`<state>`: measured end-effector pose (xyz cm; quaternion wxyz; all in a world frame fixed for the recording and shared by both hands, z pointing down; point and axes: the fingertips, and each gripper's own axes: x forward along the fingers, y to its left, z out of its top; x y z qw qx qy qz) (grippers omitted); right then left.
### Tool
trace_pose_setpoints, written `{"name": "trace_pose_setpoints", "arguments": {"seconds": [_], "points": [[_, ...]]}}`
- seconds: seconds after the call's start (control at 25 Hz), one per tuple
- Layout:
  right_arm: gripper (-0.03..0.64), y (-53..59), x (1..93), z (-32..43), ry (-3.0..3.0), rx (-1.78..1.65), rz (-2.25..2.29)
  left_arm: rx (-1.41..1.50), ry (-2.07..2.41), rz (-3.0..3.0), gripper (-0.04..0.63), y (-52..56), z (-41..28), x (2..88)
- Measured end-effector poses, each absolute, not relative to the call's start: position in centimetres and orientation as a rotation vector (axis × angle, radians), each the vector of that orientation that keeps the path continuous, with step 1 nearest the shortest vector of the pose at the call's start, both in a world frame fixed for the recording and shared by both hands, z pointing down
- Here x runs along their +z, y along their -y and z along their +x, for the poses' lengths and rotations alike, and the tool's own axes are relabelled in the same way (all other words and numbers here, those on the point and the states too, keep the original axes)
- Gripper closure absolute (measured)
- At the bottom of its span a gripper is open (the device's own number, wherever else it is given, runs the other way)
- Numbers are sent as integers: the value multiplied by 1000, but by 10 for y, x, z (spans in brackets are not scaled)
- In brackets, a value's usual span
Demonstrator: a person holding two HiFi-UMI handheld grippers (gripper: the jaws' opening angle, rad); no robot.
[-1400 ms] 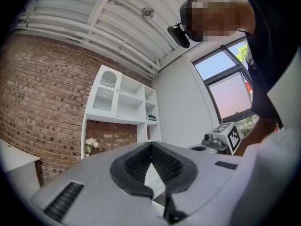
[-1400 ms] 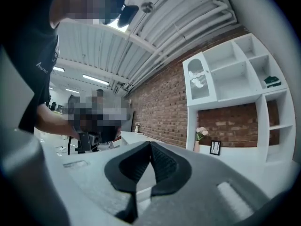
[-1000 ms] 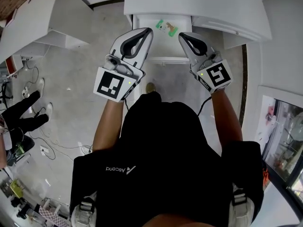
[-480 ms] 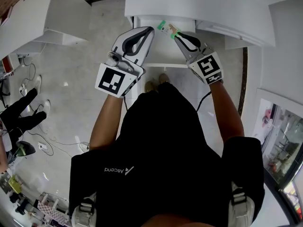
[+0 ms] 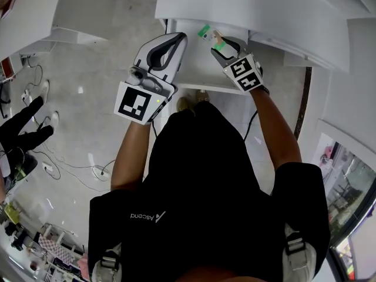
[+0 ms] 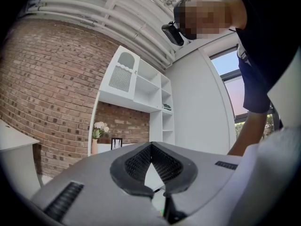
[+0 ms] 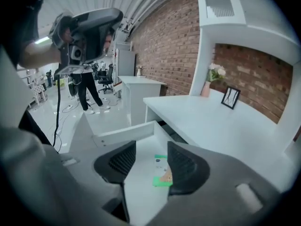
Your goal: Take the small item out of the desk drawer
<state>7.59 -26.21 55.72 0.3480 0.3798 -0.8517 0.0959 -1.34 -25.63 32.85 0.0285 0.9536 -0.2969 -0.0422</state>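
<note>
Seen from above, a person in a black shirt (image 5: 200,175) stands at a white desk (image 5: 235,4) with its drawer (image 5: 197,69) pulled out toward them, holding a gripper in each hand. A small flat green-and-white packet (image 5: 207,33) lies on the drawer's white bottom, toward the back, close to where the drawer meets the desk. The right gripper (image 5: 218,44) reaches down into the drawer at a slant, its tips just beside the packet. In the right gripper view, this gripper (image 7: 151,149) has its jaws apart; they have just been opening, and nothing is clamped. The packet (image 7: 162,171) shows in the gap between them, lying on the drawer bottom and partly covered by the right-hand pad; the pads do not press on it. The drawer's front wall (image 7: 124,134) crosses that view beyond the jaws. The left gripper (image 5: 181,39) is held level over the drawer's left edge, apart from the packet. In the left gripper view, its (image 6: 151,147) jaws are clenched tip to tip with nothing between them. Beyond the drawer, on the desk top (image 7: 211,121), a vase of flowers (image 7: 211,79) and a small picture frame (image 7: 230,98) stand against a brick wall (image 7: 164,46). Farther off from the drawer, another person (image 7: 87,88) stands on the pale floor (image 7: 103,117).
</note>
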Motion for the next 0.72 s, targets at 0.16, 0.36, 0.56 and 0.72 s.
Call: {"name": "trace_pose_setpoints", "arguments": {"seconds": [0.16,0.36,0.56,0.72], "points": [[385,280,595,81,2153,295,936,-133,955,2920,597,272,-15,340],[345,292,635,84,2096,323,891,-95,986,2891,597,281,-17,361],[316,301,671,92,2037,356,870,-65,1011,2857,597,283,-18,375],[290,309,700,100,1987,392,851,-46,1028,2841,597,287,-19,383]]}}
